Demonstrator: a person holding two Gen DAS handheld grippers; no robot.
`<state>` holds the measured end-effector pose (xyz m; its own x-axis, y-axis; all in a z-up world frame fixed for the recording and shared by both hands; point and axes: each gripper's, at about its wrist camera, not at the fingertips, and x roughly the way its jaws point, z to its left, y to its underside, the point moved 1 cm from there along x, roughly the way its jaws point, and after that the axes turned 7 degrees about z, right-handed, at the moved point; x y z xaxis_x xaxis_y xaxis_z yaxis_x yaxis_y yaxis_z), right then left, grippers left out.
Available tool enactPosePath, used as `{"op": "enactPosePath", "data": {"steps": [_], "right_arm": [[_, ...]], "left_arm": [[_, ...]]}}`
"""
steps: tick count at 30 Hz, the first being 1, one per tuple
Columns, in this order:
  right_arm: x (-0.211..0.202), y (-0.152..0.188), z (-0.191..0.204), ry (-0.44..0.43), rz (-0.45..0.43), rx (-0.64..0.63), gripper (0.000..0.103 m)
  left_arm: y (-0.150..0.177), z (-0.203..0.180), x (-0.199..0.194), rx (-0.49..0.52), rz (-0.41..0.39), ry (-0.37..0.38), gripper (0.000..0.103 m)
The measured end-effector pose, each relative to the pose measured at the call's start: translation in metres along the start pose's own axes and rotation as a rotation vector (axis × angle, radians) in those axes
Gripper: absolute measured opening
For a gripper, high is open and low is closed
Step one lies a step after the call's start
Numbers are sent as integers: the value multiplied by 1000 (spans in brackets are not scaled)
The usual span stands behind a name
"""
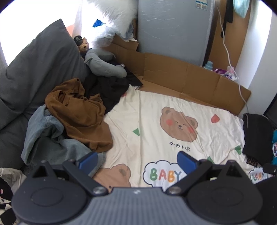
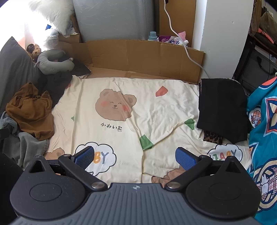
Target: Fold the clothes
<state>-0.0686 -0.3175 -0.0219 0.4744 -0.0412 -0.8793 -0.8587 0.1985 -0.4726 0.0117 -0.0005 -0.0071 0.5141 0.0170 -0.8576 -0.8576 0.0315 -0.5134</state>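
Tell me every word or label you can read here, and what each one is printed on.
"BABY": in a cloud on the cream bear-print sheet, colourful letters.
"かわい熊": under the bear face.
Sticker on the grey cabinet: too small to read.
Refill pouch behind the cardboard: print blurred.

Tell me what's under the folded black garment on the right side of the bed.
Under the folded black garment, a leopard-print piece pokes out at its near edge, resting on the bear-print sheet. How far it extends, or what else lies beneath, is hidden.
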Motion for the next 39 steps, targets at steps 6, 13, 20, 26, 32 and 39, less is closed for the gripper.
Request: {"op": "enactPosePath", "data": {"steps": [6, 13, 20, 26, 32, 39], "right_arm": [[-5, -2, 4, -3, 2, 11, 103], [-3, -1, 1, -24, 2, -1, 103], [-2, 1, 5, -19, 0, 5, 103], [-3, -1, 1, -17, -6, -2, 103], [-4, 0, 2, -20, -8, -1, 103], [-2, -1, -3, -31, 2, 15, 103]], "left_arm": [[3, 3, -4, 3, -24, 5, 99], [2, 2, -8, 4, -22, 1, 100], [1, 3, -8, 5, -15, 1, 100], [0, 5, -8, 5, -12, 2, 100], [0, 6, -5, 0, -9, 2, 100], [4, -1, -3, 1, -11, -3, 100]]}}
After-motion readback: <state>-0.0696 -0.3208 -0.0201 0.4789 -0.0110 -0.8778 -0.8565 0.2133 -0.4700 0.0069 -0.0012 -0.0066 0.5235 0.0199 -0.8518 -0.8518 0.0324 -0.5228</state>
